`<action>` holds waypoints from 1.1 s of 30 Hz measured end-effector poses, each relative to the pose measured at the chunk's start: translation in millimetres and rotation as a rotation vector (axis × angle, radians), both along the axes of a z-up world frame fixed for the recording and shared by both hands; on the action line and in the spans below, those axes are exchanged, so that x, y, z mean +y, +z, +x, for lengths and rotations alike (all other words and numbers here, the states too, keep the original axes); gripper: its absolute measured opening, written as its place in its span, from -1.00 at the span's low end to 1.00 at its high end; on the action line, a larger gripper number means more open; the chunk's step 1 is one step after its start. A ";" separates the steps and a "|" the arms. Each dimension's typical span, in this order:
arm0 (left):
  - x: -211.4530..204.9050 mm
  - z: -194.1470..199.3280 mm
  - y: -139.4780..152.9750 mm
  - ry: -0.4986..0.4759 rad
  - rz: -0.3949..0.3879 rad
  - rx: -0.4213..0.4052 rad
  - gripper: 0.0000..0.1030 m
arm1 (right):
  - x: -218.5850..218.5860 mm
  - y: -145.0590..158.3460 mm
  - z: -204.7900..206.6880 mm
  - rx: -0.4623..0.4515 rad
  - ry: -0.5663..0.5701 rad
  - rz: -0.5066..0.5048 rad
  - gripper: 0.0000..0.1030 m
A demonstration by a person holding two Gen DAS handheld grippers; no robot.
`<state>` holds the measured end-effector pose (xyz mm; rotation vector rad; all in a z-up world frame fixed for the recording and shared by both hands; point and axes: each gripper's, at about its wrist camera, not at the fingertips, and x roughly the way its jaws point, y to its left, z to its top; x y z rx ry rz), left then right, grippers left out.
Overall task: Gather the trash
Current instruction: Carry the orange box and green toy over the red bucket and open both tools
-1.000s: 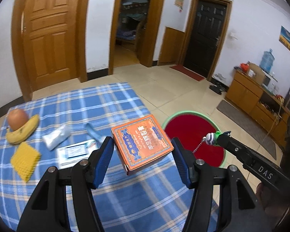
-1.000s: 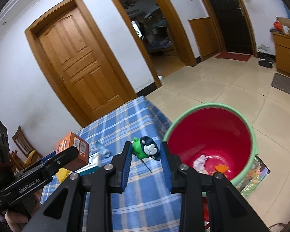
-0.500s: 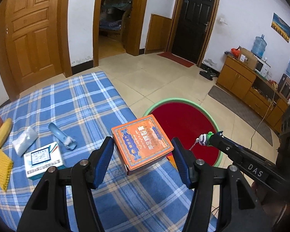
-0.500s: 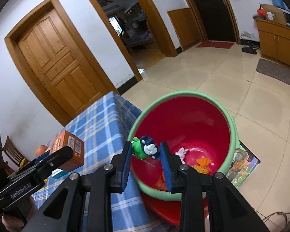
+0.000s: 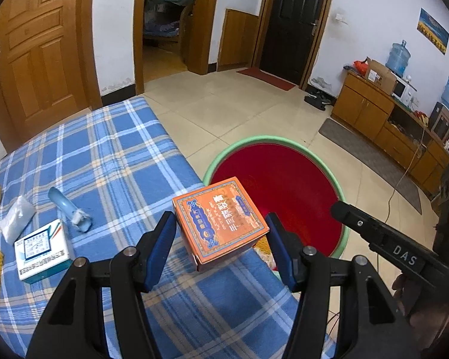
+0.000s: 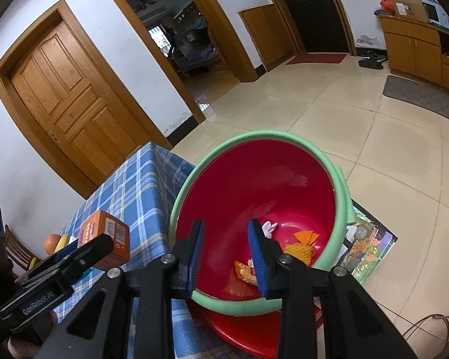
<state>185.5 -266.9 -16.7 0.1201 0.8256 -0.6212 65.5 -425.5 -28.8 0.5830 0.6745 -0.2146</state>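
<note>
One orange box (image 5: 221, 223) is held by the left hand-held gripper (image 5: 221, 239) at the worktop (image 5: 110, 161) edge; the right hand-held gripper (image 6: 226, 254), narrow and empty, is poised above one bucket (image 6: 254, 137).

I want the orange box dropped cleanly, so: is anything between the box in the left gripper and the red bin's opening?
Nothing visible blocks it. The orange box, held in the left gripper, hangs at the table edge beside the red bin, whose mouth is open. The right gripper hangs empty over the bin's near side.

bin mouth (image 6: 254, 137): wide open, unobstructed
table (image 5: 110, 149): far half bare
near edge: box (image 5: 40, 249), wrapper (image 5: 16, 221) clutter it
</note>
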 end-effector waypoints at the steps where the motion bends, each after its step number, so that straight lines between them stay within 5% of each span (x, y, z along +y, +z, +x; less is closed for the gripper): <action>1: -2.7 0.0 -1.8 -0.007 0.004 0.001 0.19 | -0.4 0.8 -0.8 0.000 -0.002 -0.001 -0.34; 15: -31.2 2.5 -19.8 -0.056 0.047 0.013 0.27 | -12.2 0.0 -15.0 0.001 -0.052 0.013 -0.20; 29: -27.1 -0.3 -13.6 -0.066 -0.013 0.023 0.32 | -11.8 5.9 -23.0 -0.012 -0.059 0.006 -0.13; 33: -31.1 -1.7 -17.0 -0.052 0.034 0.006 0.32 | -12.0 8.1 -26.3 -0.016 -0.065 0.004 -0.13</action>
